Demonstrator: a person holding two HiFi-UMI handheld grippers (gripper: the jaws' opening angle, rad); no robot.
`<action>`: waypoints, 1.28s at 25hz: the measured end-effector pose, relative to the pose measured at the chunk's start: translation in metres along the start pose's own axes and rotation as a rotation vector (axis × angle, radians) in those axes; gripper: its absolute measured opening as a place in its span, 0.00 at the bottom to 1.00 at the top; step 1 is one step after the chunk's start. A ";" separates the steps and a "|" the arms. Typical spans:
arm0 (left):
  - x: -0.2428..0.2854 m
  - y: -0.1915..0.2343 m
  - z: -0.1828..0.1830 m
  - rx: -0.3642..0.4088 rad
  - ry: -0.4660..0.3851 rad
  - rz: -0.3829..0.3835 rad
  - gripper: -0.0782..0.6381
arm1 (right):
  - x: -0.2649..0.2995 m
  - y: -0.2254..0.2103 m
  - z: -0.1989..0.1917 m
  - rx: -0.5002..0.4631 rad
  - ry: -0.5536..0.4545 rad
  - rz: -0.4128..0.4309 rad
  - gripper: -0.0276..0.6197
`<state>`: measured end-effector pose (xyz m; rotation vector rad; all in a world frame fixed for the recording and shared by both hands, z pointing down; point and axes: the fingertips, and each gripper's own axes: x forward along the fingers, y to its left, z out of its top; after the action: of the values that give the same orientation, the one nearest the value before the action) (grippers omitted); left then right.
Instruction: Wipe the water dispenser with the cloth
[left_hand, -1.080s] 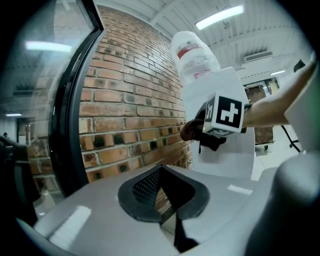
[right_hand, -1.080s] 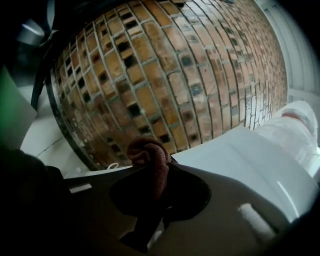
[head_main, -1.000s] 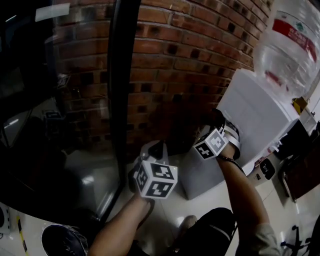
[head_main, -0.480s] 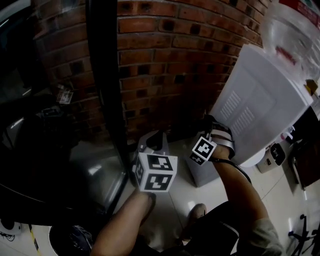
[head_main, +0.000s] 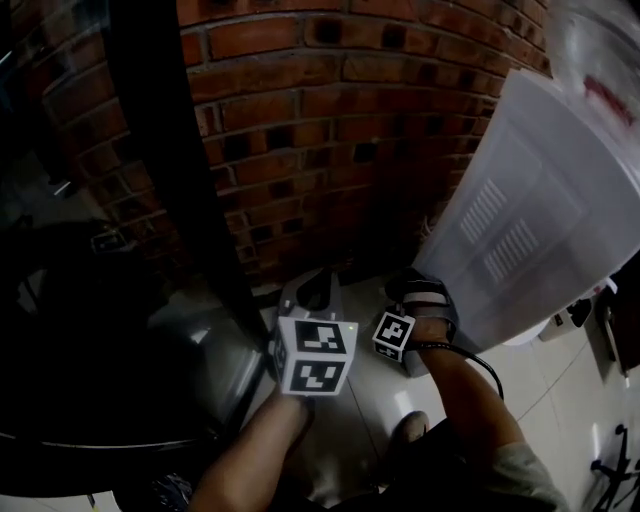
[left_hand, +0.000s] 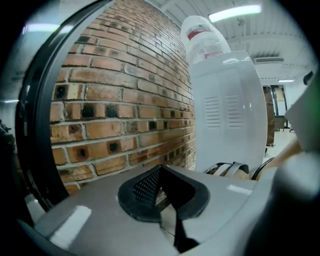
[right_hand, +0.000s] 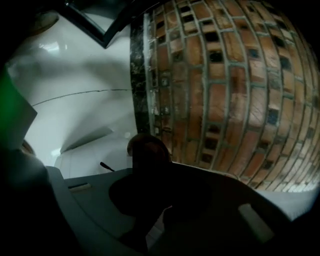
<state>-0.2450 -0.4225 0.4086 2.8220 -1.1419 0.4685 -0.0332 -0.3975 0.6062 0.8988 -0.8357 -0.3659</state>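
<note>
Right gripper (head_main: 418, 295) was clenched on a dark wad of cloth (right_hand: 147, 150) that poked out past the jaws. It sat low at the bottom corner of the water dispenser (head_main: 540, 220), on the white panel with the vent slots (head_main: 500, 225). Couldn't honestly tell whether the cloth was touching the panel or just off it.

Left gripper (left_hand: 159, 172) had its jaws pinched together on nothing. It hung beside the right one, a bit further out from the dispenser and not doing any work.

If it were me, I'd press the cloth flat on that panel and go in overlapping strokes. I'd go light over the slots so the fabric doesn't snag. There's a big bottle (left_hand: 202, 35) perched on top of the dispenser, so I wouldn't shove hard down low. The idle gripper could brace the side.

As for stuff around it, a brick wall (head_main: 330, 130) ran close behind the dispenser, so that corner looked tight for a gripper. A black post (head_main: 165, 180) stood further off along the wall. The person's shoe (head_main: 408, 430) was on the glossy floor (head_main: 365, 395) just out from the dispenser's base.
</note>
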 end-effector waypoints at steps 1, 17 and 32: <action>0.005 0.001 -0.002 0.002 0.006 -0.003 0.11 | 0.005 0.008 0.005 -0.031 -0.002 0.011 0.16; 0.020 0.020 -0.010 0.005 0.042 0.013 0.11 | 0.053 0.116 0.037 -0.463 -0.010 0.149 0.16; -0.065 -0.032 0.036 0.027 -0.106 0.011 0.11 | -0.145 -0.114 -0.033 0.168 -0.211 -0.258 0.16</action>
<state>-0.2574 -0.3618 0.3571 2.8975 -1.1779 0.3408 -0.0942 -0.3601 0.4332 1.1431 -0.9567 -0.6306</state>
